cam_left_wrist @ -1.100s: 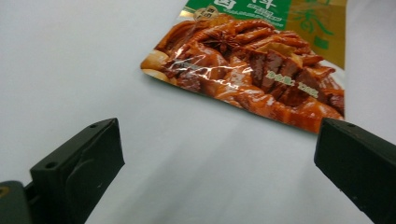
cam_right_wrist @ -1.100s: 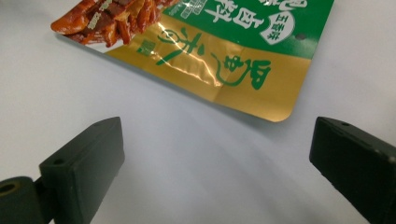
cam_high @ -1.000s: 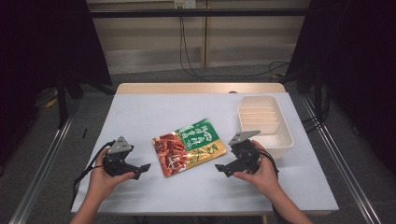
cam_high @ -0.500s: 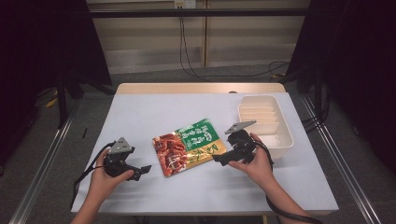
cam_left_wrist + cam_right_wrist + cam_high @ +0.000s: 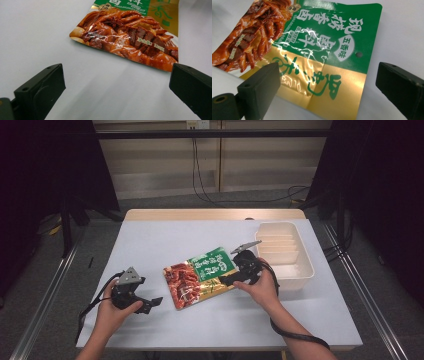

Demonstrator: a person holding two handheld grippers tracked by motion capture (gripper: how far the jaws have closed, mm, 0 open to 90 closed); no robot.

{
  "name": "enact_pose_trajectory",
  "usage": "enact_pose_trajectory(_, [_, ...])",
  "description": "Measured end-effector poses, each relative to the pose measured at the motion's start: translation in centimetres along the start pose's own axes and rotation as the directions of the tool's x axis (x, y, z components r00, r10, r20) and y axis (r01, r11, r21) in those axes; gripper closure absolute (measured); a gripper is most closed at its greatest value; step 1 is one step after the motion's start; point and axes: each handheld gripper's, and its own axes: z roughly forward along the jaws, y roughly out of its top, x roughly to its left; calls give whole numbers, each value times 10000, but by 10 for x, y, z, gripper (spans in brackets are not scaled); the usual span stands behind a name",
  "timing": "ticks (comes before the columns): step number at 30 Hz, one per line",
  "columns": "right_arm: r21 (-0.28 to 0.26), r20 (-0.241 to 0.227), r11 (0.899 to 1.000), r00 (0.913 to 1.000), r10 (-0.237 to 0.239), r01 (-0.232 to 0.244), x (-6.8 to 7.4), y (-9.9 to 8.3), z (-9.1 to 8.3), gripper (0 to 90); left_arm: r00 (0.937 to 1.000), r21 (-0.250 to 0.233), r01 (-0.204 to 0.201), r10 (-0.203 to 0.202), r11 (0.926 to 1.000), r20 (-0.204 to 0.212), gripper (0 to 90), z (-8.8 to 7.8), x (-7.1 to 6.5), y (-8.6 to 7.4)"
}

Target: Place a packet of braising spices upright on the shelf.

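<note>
Holding left gripper low and near, jaws spread wide; extending right gripper further forward, jaws likewise parted, forearm angling inward.

A flat, sealed food pouch, green, gold and red-brown, lies askew mid-desk, left of the tray.

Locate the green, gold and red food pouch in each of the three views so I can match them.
High view: food pouch lies flat at table centre, between the grippers.
Left gripper view: its red picture end fills the upper middle, beyond the open jaws.
Right gripper view: its green and gold end spans the centre, between the open jaws.
Shared landmark: the white table.
</note>
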Motion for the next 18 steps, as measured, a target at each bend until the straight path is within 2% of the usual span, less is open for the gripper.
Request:
enact_pose_trajectory(7, [129, 183, 9995, 9995, 270, -273, -5, 9, 12, 60, 9999, 45, -100, 100, 9999, -33, 0, 0, 0, 0])
enact_pose_trajectory(9, [126, 54, 9993, 9993, 358, -359, -8, 11, 15, 61, 10000, 26, -64, 65, 10000, -54, 0, 0, 0, 0])
enact_pose_trajectory(18, [275, 74, 9972, 9976, 691, -693, -14, 17, 23, 68, 10000, 49, 40, -40, 10000, 3, 0, 0, 0, 0])
